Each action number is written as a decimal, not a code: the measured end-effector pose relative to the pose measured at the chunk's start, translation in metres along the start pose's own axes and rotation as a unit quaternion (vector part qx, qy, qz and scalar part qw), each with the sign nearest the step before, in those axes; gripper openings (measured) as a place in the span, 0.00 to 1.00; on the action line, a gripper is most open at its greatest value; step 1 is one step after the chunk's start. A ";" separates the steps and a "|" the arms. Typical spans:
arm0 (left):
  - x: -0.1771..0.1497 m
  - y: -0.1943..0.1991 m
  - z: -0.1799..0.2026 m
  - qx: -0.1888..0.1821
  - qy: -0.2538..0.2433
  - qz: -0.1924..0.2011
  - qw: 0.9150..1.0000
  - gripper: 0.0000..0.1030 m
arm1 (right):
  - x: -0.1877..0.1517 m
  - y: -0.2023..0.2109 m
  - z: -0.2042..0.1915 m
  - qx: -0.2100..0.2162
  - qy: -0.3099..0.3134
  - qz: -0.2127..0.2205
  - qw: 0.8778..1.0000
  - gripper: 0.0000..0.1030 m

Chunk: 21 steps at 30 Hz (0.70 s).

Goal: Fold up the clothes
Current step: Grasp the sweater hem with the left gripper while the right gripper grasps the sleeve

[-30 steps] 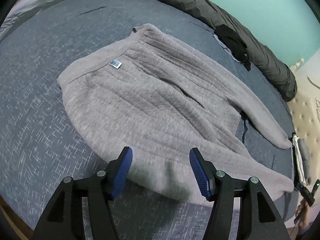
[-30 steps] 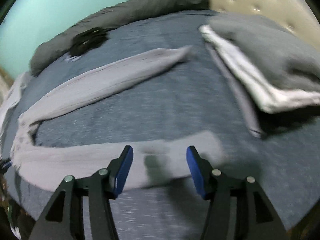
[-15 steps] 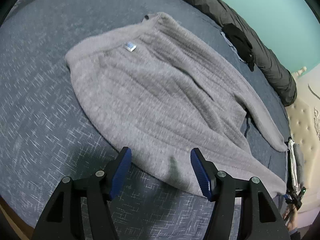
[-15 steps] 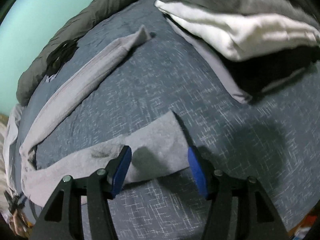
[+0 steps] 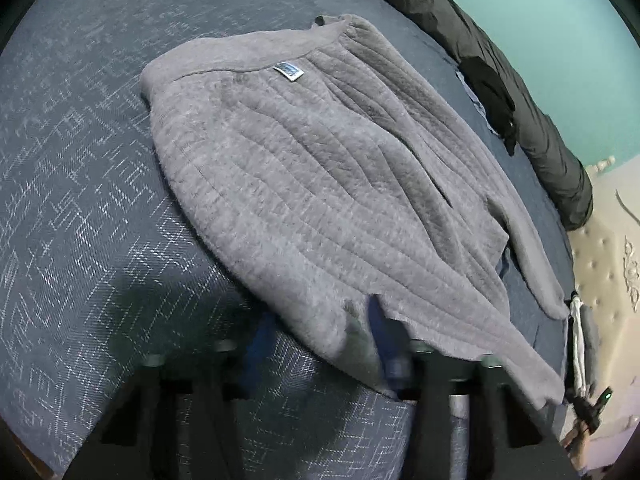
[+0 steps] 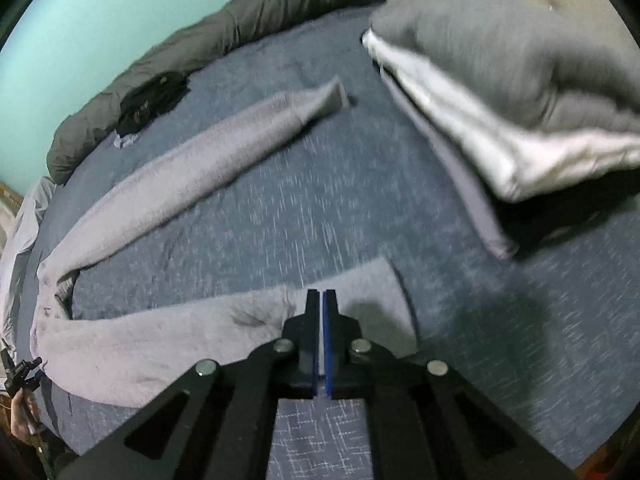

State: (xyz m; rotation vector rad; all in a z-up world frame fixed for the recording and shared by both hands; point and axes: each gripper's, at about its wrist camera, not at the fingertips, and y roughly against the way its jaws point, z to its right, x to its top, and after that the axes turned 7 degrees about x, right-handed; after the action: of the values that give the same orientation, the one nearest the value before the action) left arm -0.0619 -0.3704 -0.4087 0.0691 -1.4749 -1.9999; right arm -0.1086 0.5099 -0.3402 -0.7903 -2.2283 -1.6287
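Sweater (image 5: 320, 184) lies flat, centre frame, long axis upper left to lower right. Left gripper (image 5: 320, 344) blurred, fingers spread astride its near edge. Right gripper (image 6: 322, 304) pressed together, pinching near sleeve (image 6: 180, 332) at lower centre.

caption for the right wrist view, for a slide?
Right gripper shut on the near sleeve of a grey sweater on a blue bedspread.

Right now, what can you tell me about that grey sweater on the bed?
The grey sweater is fluffy, ribbed fleece with a small blue label by the collar. It lies flat on the blue bedspread, both sleeves stretched out. The right gripper has its jaws shut on the near sleeve's cuff end; the left gripper is blurred at the edge.
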 end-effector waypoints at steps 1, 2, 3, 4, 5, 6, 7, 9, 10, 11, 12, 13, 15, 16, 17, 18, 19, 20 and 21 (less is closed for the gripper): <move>0.000 0.001 0.002 -0.001 -0.005 0.001 1.000 0.15 | 0.002 0.006 0.000 -0.003 0.005 0.007 1.000 0.00; -0.001 0.002 0.003 -0.002 -0.010 0.002 1.000 0.12 | 0.003 0.012 0.000 -0.008 0.011 0.010 1.000 0.00; -0.001 0.003 0.005 -0.003 -0.014 0.003 1.000 0.10 | 0.004 0.015 0.002 -0.014 0.018 0.009 1.000 0.00; -0.002 0.004 0.005 -0.003 -0.015 0.004 1.000 0.08 | 0.003 0.016 0.003 -0.019 0.024 0.005 1.000 0.00; -0.002 0.005 0.006 -0.004 -0.016 0.005 1.000 0.07 | 0.001 0.016 0.005 -0.018 0.027 -0.003 0.999 0.00; -0.003 0.006 0.006 -0.004 -0.016 0.006 1.000 0.07 | -0.001 0.014 0.006 -0.006 0.028 -0.011 1.000 0.00; -0.003 0.007 0.007 -0.003 -0.018 0.007 1.000 0.07 | -0.002 0.011 0.006 0.010 0.027 -0.017 0.999 0.00; -0.004 0.008 0.010 0.003 -0.026 0.009 1.000 0.07 | -0.004 0.004 -0.001 0.020 0.037 -0.025 0.999 0.01; -0.003 0.008 0.011 0.004 -0.027 0.009 1.000 0.07 | -0.005 -0.002 -0.009 0.023 0.048 -0.030 0.998 0.02; -0.003 0.008 0.011 0.005 -0.027 0.008 1.000 0.07 | -0.006 -0.008 -0.016 0.027 0.056 -0.035 0.997 0.05; -0.002 0.008 0.012 0.005 -0.027 0.008 1.000 0.07 | -0.006 -0.015 -0.024 0.029 0.063 -0.041 0.997 0.16; -0.001 0.008 0.013 0.005 -0.027 0.008 1.000 0.07 | -0.007 -0.022 -0.032 0.029 0.070 -0.048 0.996 0.25; -0.001 0.009 0.013 0.005 -0.022 0.006 1.000 0.07 | -0.012 -0.032 -0.045 0.023 0.073 -0.055 0.996 0.49; -0.001 0.009 0.014 0.005 -0.020 0.005 1.000 0.07 | -0.014 -0.037 -0.050 0.020 0.074 -0.058 0.995 0.50; -0.001 0.009 0.013 0.004 -0.019 0.003 1.000 0.08 | -0.017 -0.040 -0.055 0.018 0.072 -0.058 0.996 0.50; -0.001 0.009 0.013 0.003 -0.018 0.001 1.000 0.11 | -0.019 -0.041 -0.061 0.019 0.076 -0.059 0.995 0.50; -0.002 0.008 0.012 0.003 -0.017 -0.002 1.000 0.19 | -0.022 -0.043 -0.067 0.016 0.087 -0.063 0.994 0.50; -0.002 0.008 0.012 0.002 -0.017 -0.004 1.000 0.25 | -0.024 -0.044 -0.070 0.007 0.096 -0.068 0.993 0.50; -0.003 0.007 0.011 0.001 -0.016 -0.007 1.000 0.43 | -0.027 -0.044 -0.071 -0.001 0.100 -0.074 0.992 0.50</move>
State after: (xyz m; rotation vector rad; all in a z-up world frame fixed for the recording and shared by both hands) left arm -0.0610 -0.3607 -0.3989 0.0489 -1.5007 -2.0186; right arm -0.1192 0.4261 -0.3655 -0.4493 -2.1859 -1.6940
